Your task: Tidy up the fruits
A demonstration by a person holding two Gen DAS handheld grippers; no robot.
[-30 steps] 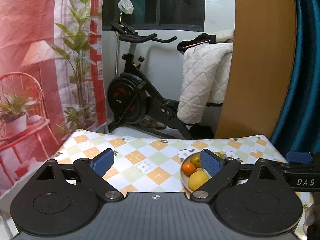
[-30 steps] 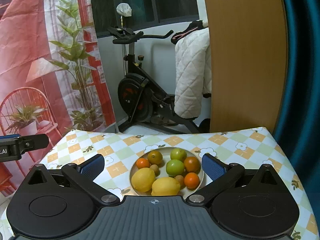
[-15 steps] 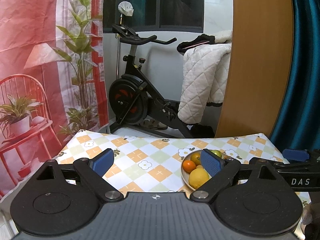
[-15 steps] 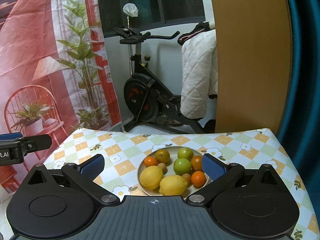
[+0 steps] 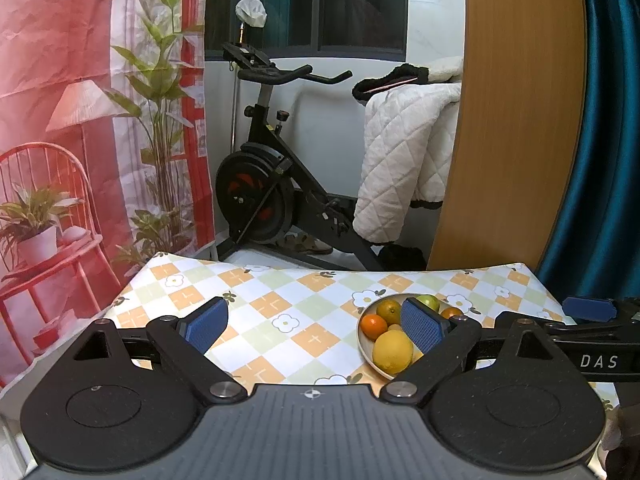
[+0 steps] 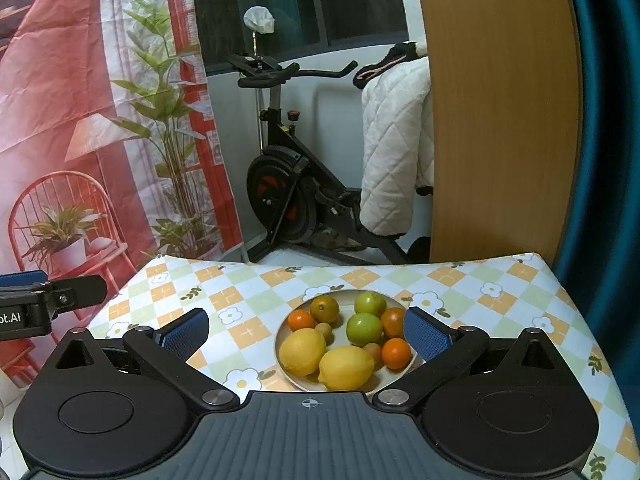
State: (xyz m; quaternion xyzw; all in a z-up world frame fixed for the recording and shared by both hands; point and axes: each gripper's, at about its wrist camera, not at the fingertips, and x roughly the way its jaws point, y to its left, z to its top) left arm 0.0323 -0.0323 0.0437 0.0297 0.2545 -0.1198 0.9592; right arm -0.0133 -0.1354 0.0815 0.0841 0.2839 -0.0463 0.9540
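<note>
both my claws hang above the near edge of the worktop [image 6: 256,280], checked cloth with flowers. left claw [image 5: 316,322] released, nothing between its blue pads, over bare cloth toward the left half. right claw [image 6: 306,334] released too, fingers spread either side of the plate [image 6: 280,356], not touching it. plate sits right of centre, nearer the near edge than the far one. on it: two lemons [image 6: 346,368] side by side at the near rim, touching; two green fruits [image 6: 364,329] toward the far rim; several oranges [image 6: 396,353] around them; a few small brown fruits between. exercise bike [image 6: 288,184] on the floor beyond the far edge.
</note>
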